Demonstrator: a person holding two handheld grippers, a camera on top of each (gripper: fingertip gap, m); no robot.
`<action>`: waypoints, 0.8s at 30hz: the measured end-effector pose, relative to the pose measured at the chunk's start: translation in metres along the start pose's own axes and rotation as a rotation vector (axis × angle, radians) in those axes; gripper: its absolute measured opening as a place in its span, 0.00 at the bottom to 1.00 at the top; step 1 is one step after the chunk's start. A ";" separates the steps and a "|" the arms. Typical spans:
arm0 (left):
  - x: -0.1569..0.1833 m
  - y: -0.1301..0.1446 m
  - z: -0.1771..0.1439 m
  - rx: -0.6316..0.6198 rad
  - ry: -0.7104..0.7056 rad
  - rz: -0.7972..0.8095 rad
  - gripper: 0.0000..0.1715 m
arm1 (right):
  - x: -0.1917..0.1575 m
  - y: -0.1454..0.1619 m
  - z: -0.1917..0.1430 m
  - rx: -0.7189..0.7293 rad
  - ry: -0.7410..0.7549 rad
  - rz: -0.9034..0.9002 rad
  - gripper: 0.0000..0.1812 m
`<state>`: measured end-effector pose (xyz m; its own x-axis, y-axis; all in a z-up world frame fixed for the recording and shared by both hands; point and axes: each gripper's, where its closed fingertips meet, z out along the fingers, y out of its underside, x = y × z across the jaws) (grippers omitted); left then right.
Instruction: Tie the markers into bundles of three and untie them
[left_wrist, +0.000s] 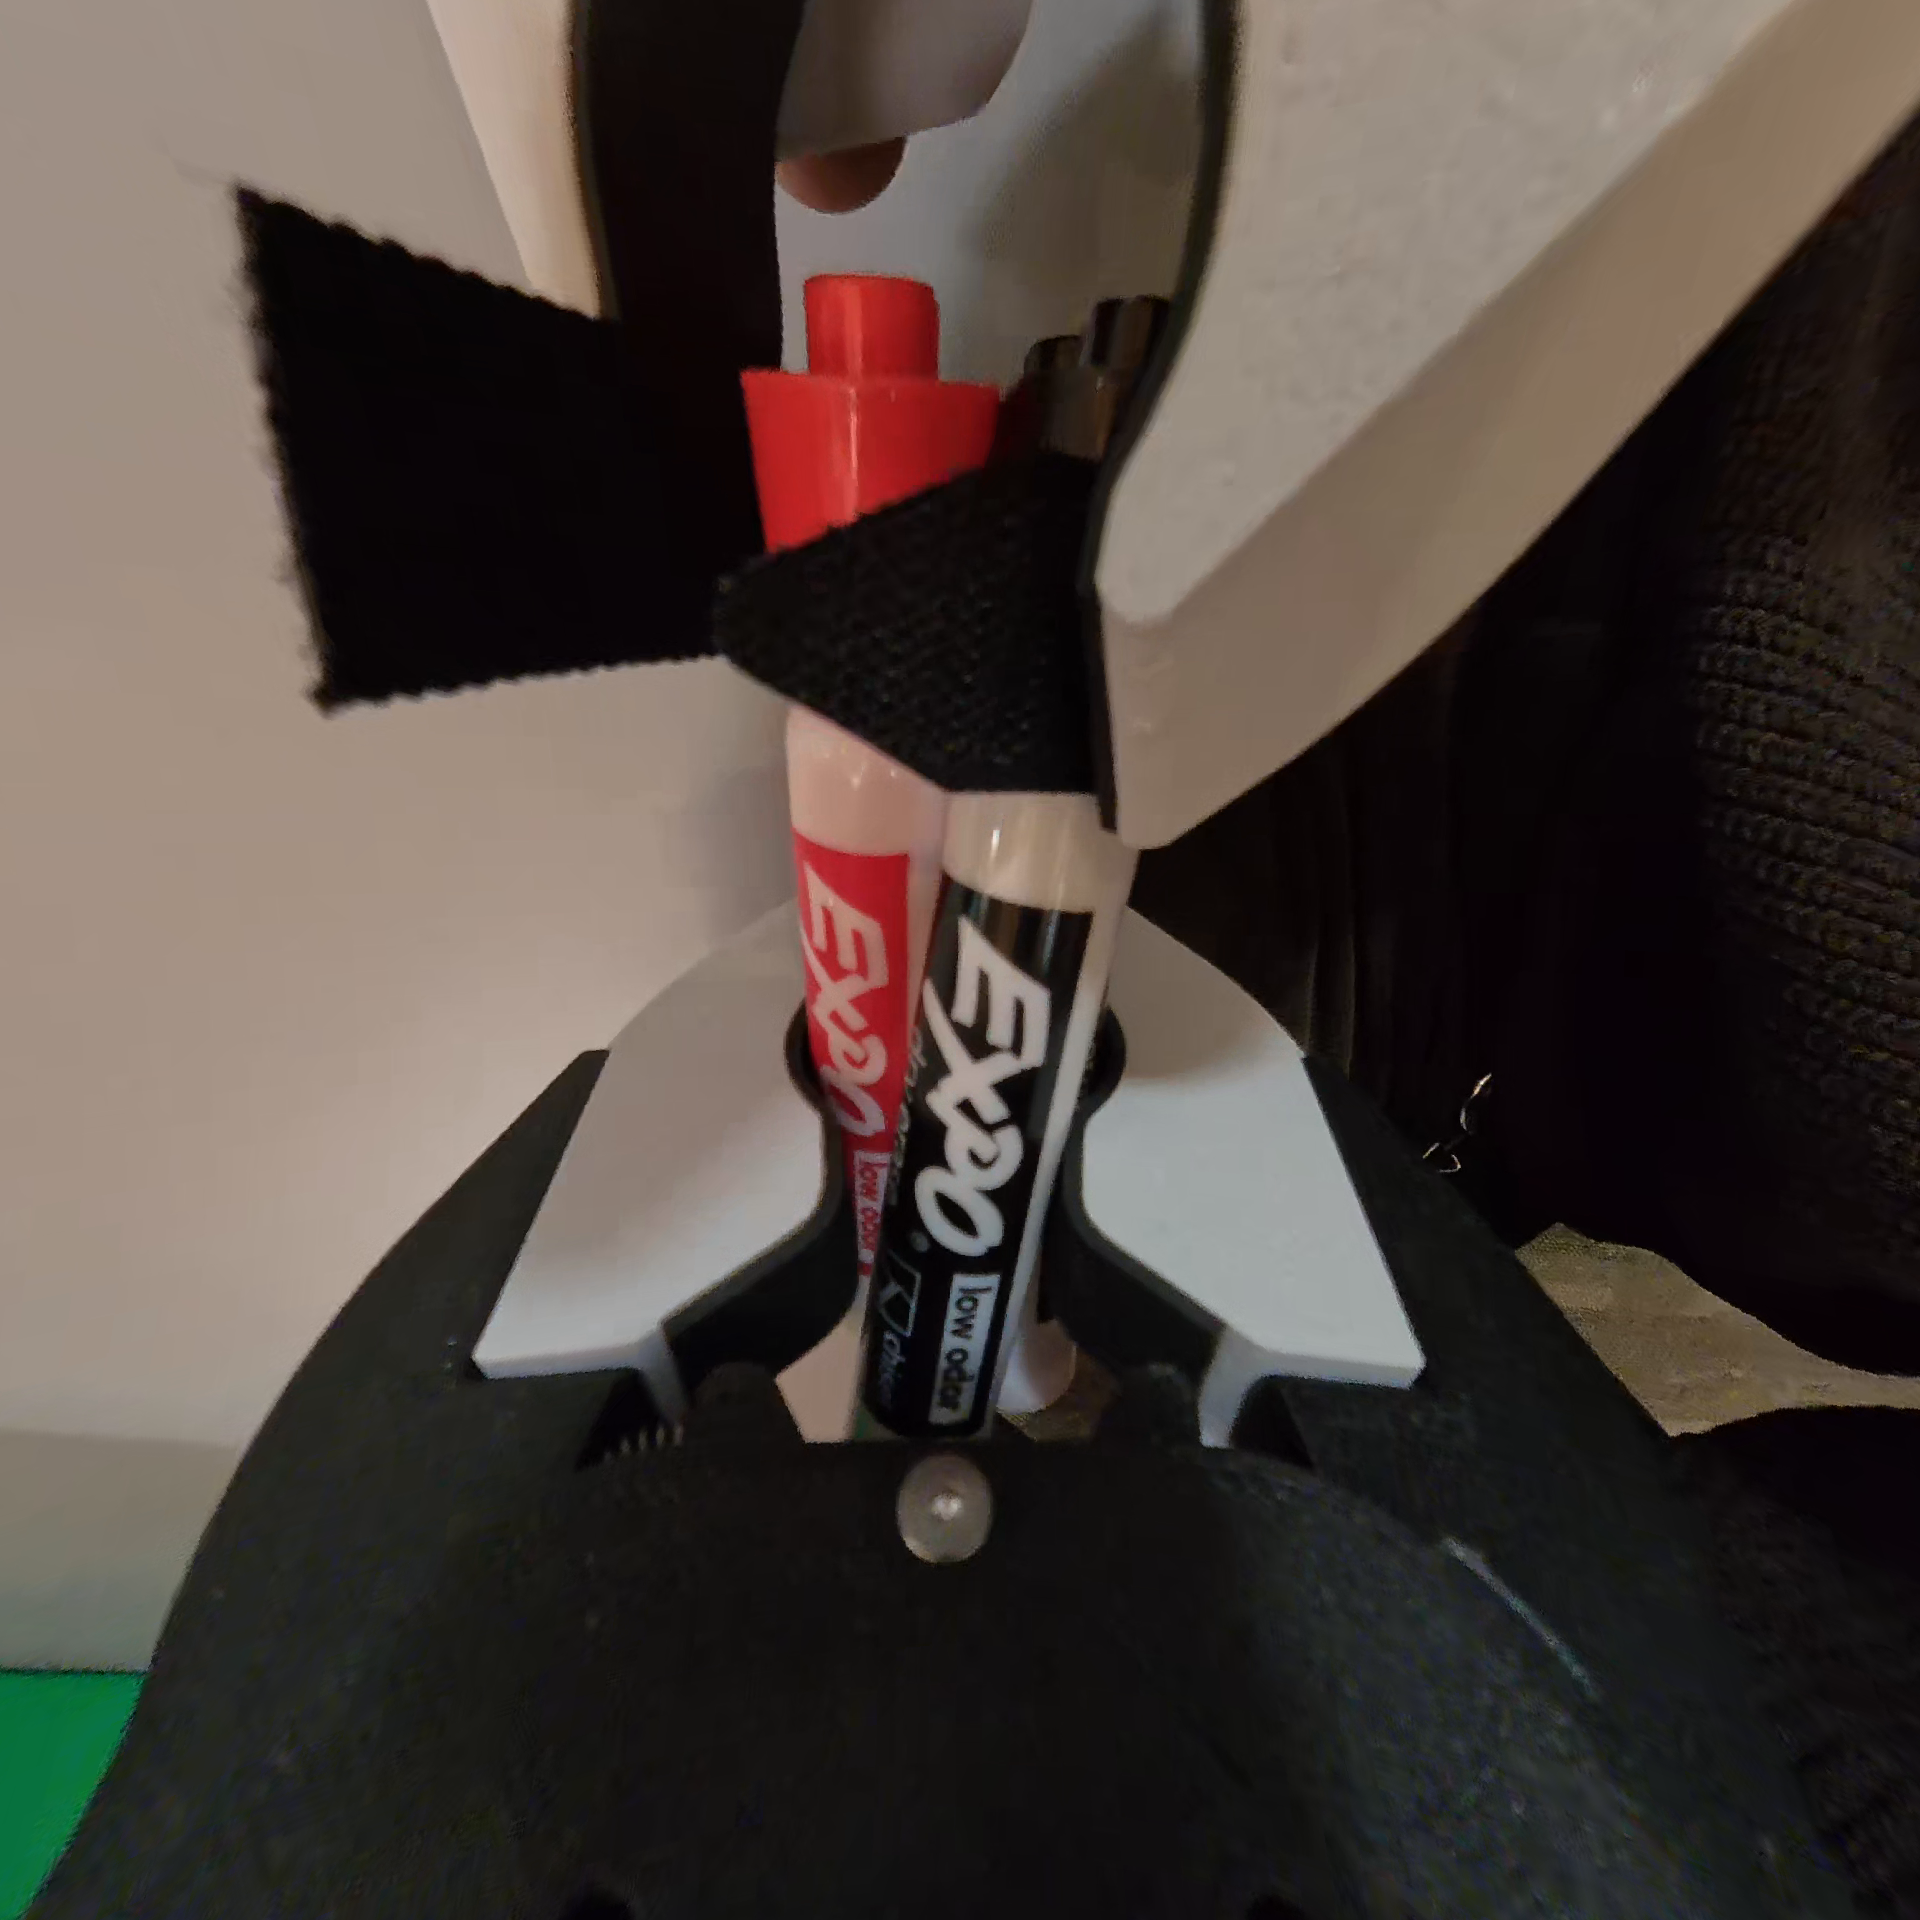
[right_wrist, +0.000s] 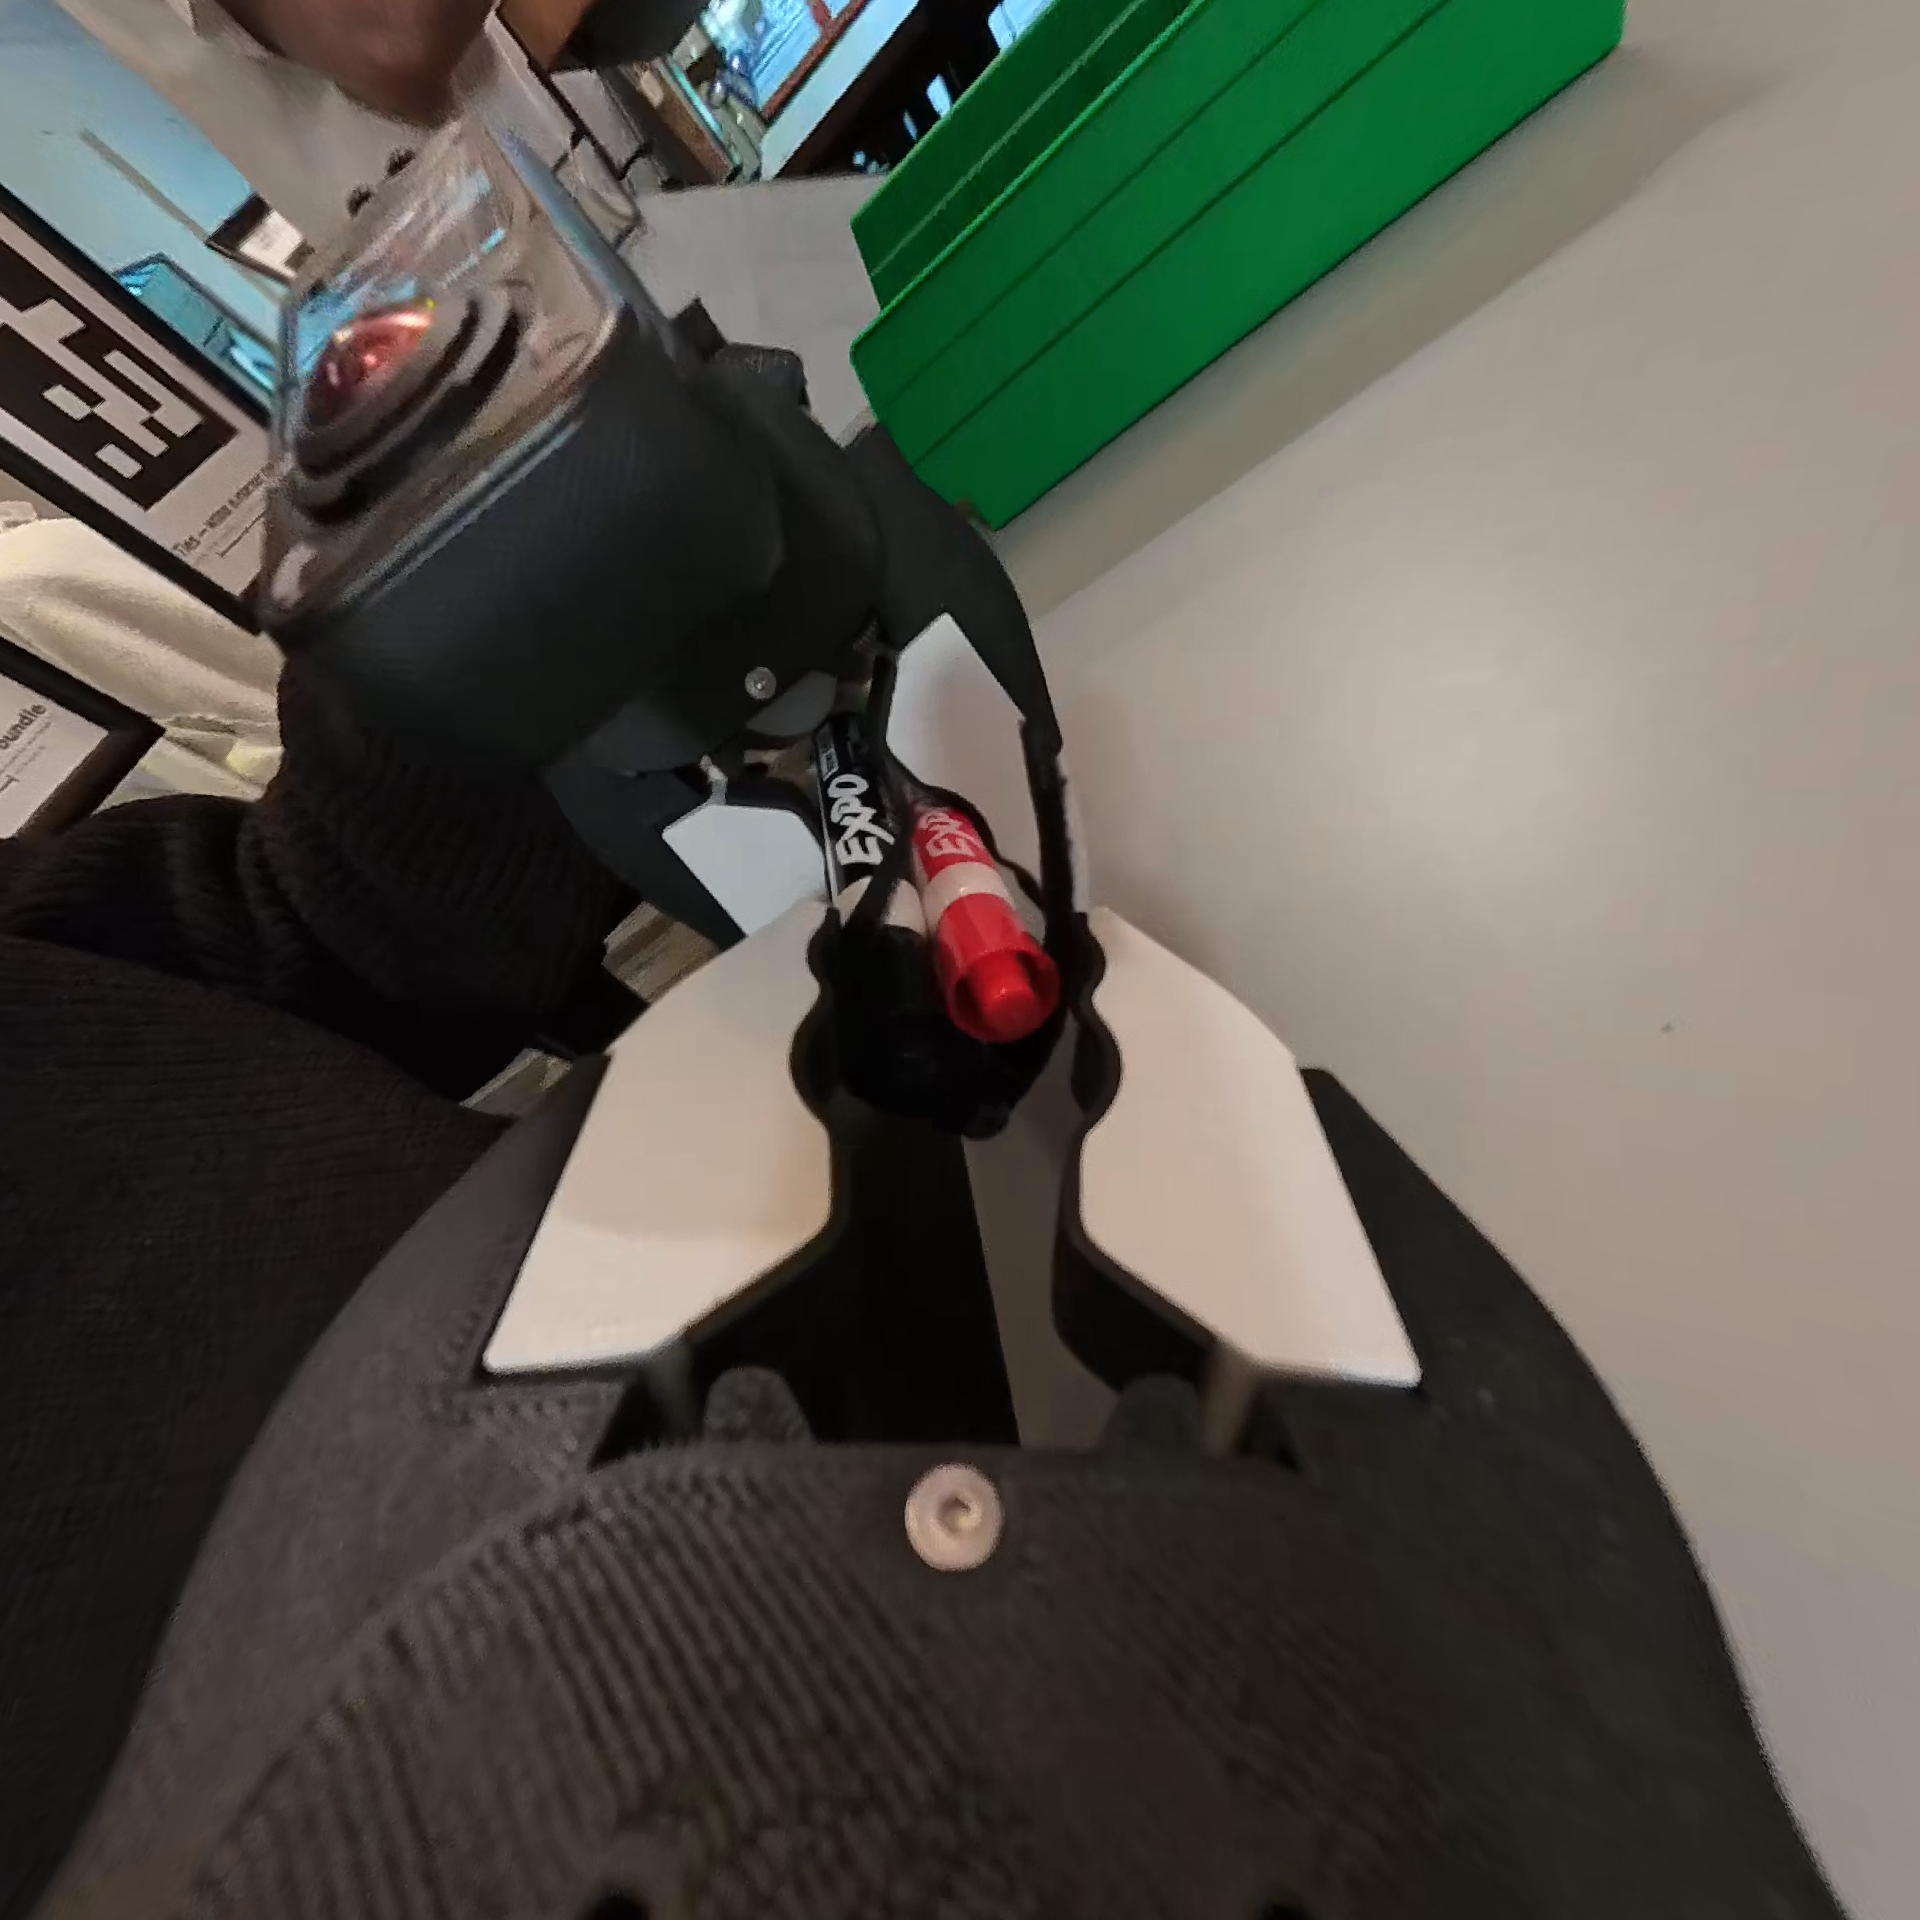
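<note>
Green bins (right_wrist: 1195, 239) sit on the grey table (right_wrist: 1558, 727); both tools clamp the strapped markers (left_wrist: 935, 1039).

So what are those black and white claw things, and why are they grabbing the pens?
They are grabbing tools, one in each of a person's hands. Each tool has two fingers and a small camera looking along them, so each picture is what one tool sees.

In the left tool's picture, the left gripper squeezes a bunch of markers: a red marker and a black marker show clearly, with another dark cap behind. A black strap wraps around them, its loose end sticking out to the left. The big white shape up top is the other tool.

In the right tool's picture, the right gripper is closed around the cap end of the same bunch, and the left tool faces it. Behind lie a grey table and green trays. Whether the strap is going on or coming off, I cannot tell.
</note>
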<state>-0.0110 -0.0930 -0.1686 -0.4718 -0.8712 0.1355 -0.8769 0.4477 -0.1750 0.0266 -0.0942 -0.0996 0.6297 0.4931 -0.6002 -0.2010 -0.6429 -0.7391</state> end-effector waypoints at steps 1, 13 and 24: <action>0.000 -0.001 0.001 -0.002 -0.001 0.006 0.25 | 0.000 0.001 -0.001 -0.012 -0.013 0.013 0.23; 0.004 -0.008 0.005 -0.007 -0.009 0.044 0.25 | -0.002 0.006 -0.006 -0.048 -0.112 0.132 0.19; 0.009 -0.013 0.005 0.007 0.004 0.061 0.24 | 0.000 0.006 -0.006 -0.064 -0.066 0.078 0.11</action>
<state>-0.0032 -0.1075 -0.1701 -0.5247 -0.8416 0.1280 -0.8459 0.4985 -0.1895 0.0303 -0.1015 -0.1023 0.5630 0.4761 -0.6755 -0.1981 -0.7158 -0.6696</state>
